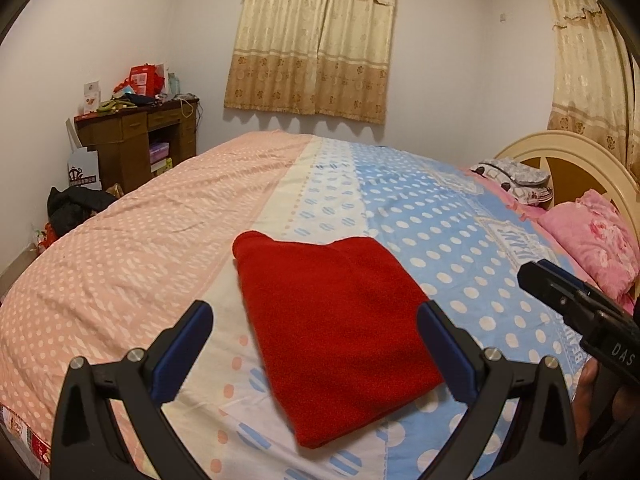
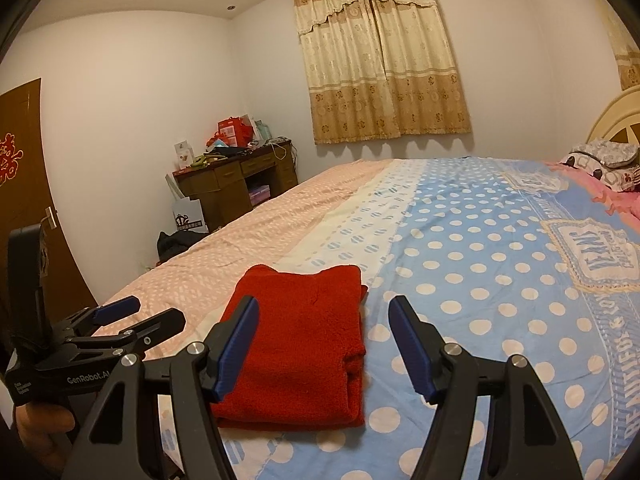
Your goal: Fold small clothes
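A red fleece garment lies folded into a neat rectangle on the bed's polka-dot cover; it also shows in the right wrist view. My left gripper is open and empty, its blue-padded fingers spread above and to either side of the garment. My right gripper is open and empty, hovering over the garment's right edge. The left gripper shows at the left of the right wrist view, and the right gripper's body at the right of the left wrist view.
The bed cover is pink on the left and blue on the right. Pillows and a cream headboard are at the right. A cluttered wooden desk stands in the far corner. A brown door is at left.
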`<state>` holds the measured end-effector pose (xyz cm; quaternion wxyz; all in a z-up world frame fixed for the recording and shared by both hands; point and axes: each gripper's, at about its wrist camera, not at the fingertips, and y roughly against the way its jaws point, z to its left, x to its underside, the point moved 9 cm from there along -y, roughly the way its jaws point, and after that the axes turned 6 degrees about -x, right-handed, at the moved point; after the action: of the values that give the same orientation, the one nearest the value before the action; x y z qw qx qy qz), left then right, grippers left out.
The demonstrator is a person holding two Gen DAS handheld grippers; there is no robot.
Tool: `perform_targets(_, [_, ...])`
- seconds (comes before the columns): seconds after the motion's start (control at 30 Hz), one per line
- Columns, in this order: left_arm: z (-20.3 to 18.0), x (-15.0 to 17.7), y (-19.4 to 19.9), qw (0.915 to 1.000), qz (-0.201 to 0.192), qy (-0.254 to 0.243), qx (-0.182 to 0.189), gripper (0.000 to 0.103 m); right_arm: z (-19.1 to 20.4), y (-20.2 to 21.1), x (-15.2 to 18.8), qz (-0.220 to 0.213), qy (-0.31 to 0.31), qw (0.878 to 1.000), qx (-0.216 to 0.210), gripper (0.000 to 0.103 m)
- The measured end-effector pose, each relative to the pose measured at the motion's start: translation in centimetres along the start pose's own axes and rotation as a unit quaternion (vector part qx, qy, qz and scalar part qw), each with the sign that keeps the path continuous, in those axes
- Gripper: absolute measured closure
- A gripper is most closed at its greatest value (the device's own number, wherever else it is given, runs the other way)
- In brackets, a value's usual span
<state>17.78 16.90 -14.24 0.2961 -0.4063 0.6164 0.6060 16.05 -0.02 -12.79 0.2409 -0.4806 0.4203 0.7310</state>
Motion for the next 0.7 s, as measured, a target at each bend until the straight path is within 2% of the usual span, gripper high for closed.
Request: perform_targets(0.7, [-0.19, 0.14, 0.24, 1.0000, -0.001, -0.008, 0.000, 0.000, 0.01, 0.05, 0.00, 0.001, -0.010, 1.000, -0.004, 0.035])
